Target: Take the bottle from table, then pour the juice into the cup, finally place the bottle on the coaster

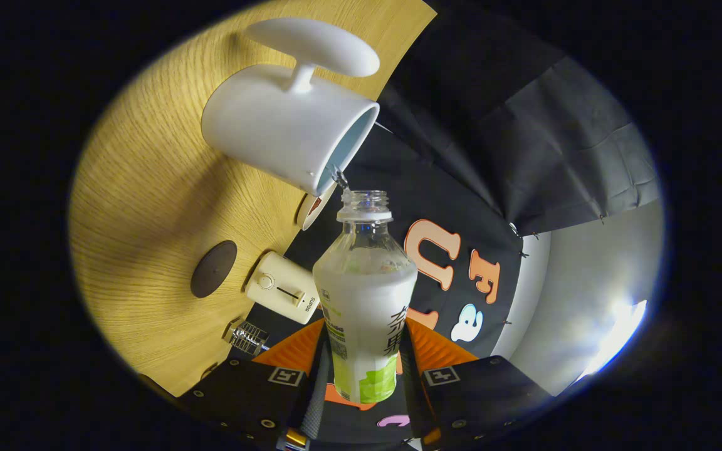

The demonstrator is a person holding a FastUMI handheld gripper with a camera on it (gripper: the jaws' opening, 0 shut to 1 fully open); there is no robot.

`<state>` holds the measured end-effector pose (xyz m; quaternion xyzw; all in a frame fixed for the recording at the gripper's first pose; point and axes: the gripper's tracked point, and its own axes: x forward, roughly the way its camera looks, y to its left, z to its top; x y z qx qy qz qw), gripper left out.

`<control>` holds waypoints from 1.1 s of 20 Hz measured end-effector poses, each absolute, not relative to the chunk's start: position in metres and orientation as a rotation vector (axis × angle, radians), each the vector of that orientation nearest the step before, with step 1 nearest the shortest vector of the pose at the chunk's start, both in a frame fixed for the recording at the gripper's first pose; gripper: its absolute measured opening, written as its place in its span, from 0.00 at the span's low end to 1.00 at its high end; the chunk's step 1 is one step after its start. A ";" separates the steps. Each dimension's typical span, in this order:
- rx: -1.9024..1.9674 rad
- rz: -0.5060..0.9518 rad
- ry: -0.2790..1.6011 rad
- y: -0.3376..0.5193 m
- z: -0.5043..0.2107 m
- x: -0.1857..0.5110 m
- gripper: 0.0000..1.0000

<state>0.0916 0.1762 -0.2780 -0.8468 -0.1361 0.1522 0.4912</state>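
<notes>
— Bottle [365,294] sits in the centre of the frame, clamped low on its body by our gripper [364,369], one finger pressing on each side of the labelled part. We have it tipped so the open neck meets the rim of the white cup [289,125] in the upper left, and a thin trickle shows at the lip.

— How do we judge it will handle?

— It looks like thin clear plastic, roughly two-thirds full of pale juice, so fairly heavy for its size and likely to give if squeezed hard. The label may be slick. We think the low hold is sound, since it keeps the neck free.

— What else is on the desk [141,200]?

— A dark round coaster [213,269] left of centre, well apart from the cup. Near it we see a cream toaster-like appliance [281,287], a small clear glass object [246,336] at lower left, and a round item [311,210] just under the cup. The appliance lies nearest our way to the coaster, so we should clear it.
</notes>
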 end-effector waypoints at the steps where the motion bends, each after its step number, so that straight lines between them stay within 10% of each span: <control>1: -2.060 0.367 -0.335 0.176 -0.277 0.093 0.55; 22: -2.140 0.399 -0.486 0.200 -0.265 0.084 0.55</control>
